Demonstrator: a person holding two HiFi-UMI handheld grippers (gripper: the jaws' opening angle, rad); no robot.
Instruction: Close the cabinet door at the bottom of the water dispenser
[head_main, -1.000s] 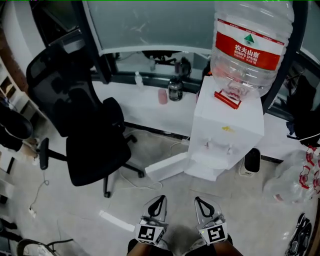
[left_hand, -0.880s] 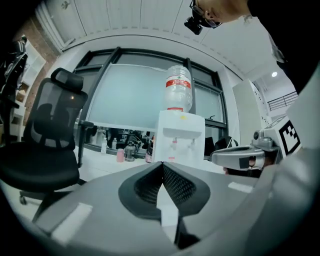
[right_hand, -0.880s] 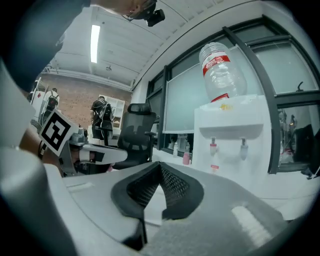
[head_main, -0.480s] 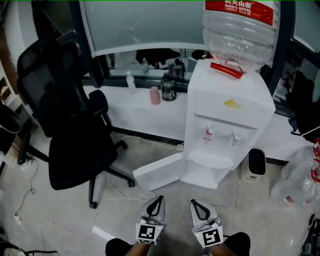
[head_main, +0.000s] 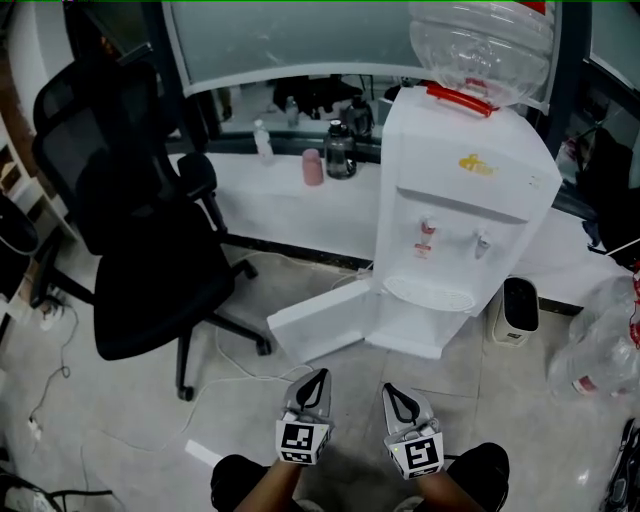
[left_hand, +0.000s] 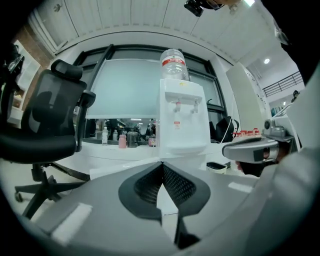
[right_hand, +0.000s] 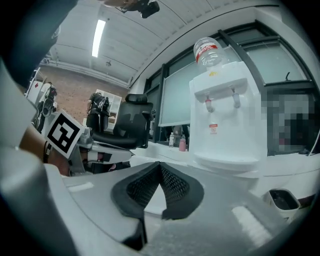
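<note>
A white water dispenser (head_main: 455, 230) stands at the right of the head view with a clear bottle (head_main: 481, 45) on top. Its bottom cabinet door (head_main: 320, 322) hangs open, swung out to the left near the floor. Both grippers are held low in front of it, side by side, well short of the door. The left gripper (head_main: 319, 377) is shut with nothing between its jaws. The right gripper (head_main: 391, 391) is also shut and empty. The dispenser (left_hand: 181, 120) sits straight ahead in the left gripper view, and the dispenser (right_hand: 226, 117) shows at the right in the right gripper view.
A black office chair (head_main: 140, 250) stands left of the open door. A low white ledge (head_main: 280, 205) behind carries bottles and a pink cup (head_main: 313, 167). A small black-and-white appliance (head_main: 518, 308) sits on the floor right of the dispenser, and plastic bags (head_main: 605, 345) lie at far right.
Both grippers have sunk together, still shut. The head view has dropped, so the dispenser's front and open door now show more from the side than from above.
</note>
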